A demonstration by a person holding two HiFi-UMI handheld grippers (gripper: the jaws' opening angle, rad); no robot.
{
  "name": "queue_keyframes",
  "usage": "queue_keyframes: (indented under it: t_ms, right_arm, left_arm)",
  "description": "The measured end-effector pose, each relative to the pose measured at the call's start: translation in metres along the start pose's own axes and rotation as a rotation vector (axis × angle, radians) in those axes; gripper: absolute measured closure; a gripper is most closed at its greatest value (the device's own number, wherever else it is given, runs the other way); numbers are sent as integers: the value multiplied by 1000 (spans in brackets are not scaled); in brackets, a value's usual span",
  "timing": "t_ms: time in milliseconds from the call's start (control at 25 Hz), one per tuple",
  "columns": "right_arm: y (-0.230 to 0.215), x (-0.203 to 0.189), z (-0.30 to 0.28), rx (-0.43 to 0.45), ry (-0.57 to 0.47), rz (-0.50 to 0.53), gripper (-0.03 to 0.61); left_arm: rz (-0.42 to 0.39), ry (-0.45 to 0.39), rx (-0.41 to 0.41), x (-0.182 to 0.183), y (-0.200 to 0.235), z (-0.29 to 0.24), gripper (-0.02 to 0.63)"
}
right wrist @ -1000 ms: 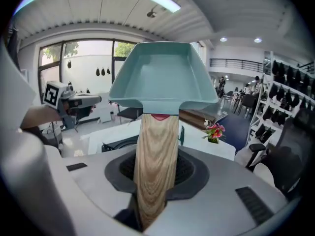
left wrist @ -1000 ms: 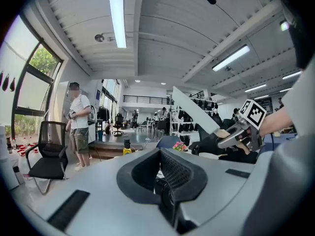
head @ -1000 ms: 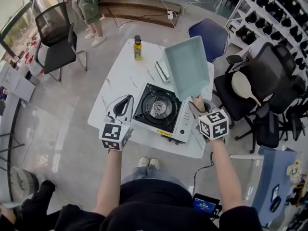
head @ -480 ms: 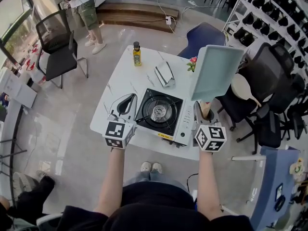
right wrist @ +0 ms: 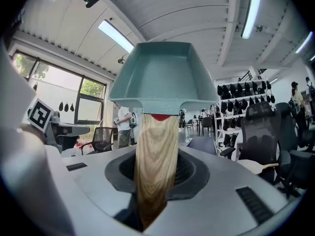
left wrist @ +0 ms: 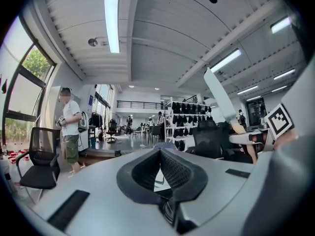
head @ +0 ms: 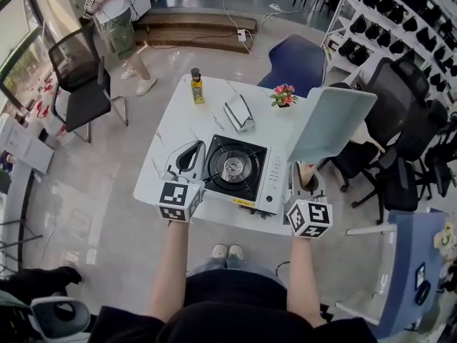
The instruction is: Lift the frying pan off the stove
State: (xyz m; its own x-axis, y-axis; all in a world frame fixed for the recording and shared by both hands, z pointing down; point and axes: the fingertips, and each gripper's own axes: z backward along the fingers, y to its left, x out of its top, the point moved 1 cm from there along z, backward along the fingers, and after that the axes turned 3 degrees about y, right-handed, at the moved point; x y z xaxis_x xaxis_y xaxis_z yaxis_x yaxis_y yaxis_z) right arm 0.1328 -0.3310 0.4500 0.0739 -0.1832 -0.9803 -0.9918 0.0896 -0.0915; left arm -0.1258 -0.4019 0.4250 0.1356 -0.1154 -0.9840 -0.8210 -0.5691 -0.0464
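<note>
Frying pan (head: 330,123): up in the air! Teal and rectangular, it hung tilted to the right of the stove (head: 235,170), over the table's (head: 178,120) right edge, well clear of the burner.
Right gripper (head: 305,181): clamped on the pan's pale wooden handle (right wrist: 155,156) — jaws narrow, pressed against the wood on both sides.
Left gripper (head: 189,156): jaws closed together with nothing between them, sitting just beside the stove's left edge.
Stove: sat near the middle of the white table, black top and round burner bare.
Far side of the table: a yellow bottle (head: 195,86) at the left, pink flowers (head: 283,95) at the right, and a silver holder (head: 239,113) between them.
Room: a person (head: 114,13) stood far left, beside a black chair (head: 86,77).
</note>
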Motion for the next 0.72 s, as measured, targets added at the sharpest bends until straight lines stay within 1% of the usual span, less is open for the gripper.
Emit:
queue_keyframes:
  t_ms: [200, 440, 720]
  right_arm:
    - [3, 1, 8, -16, -30, 16, 484]
    - [6, 1, 9, -23, -19, 53, 485]
    - [9, -2, 11, -10, -15, 43, 485]
  left_arm:
    - [2, 5, -16, -5, -9, 0, 595]
    - [0, 7, -20, -5, -12, 1, 595]
    - [-3, 8, -25, -5, -16, 2, 595]
